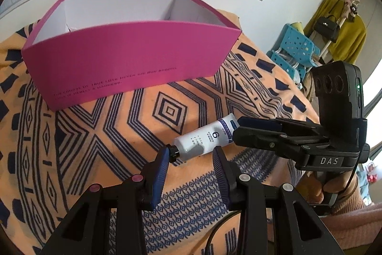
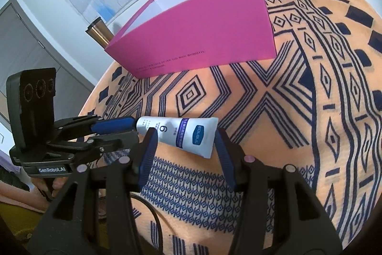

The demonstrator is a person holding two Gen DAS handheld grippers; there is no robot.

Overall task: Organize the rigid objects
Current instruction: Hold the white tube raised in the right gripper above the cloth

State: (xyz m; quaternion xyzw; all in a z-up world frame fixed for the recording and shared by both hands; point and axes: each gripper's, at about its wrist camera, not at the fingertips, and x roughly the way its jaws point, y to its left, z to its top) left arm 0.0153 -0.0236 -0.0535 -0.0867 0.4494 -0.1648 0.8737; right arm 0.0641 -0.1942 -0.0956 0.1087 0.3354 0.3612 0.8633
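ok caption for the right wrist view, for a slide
Both grippers meet at a white tube lying on the patterned cloth, pink box behind.

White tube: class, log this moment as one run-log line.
white tube flat on patterned cloth | left gripper open at cap end | right gripper open at crimped end | pink box beyond

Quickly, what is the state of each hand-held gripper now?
Left hand-held gripper: open, holding nothing; the cap is at one pad.
Right hand-held gripper: cannot be told; the tube lies between its pads.
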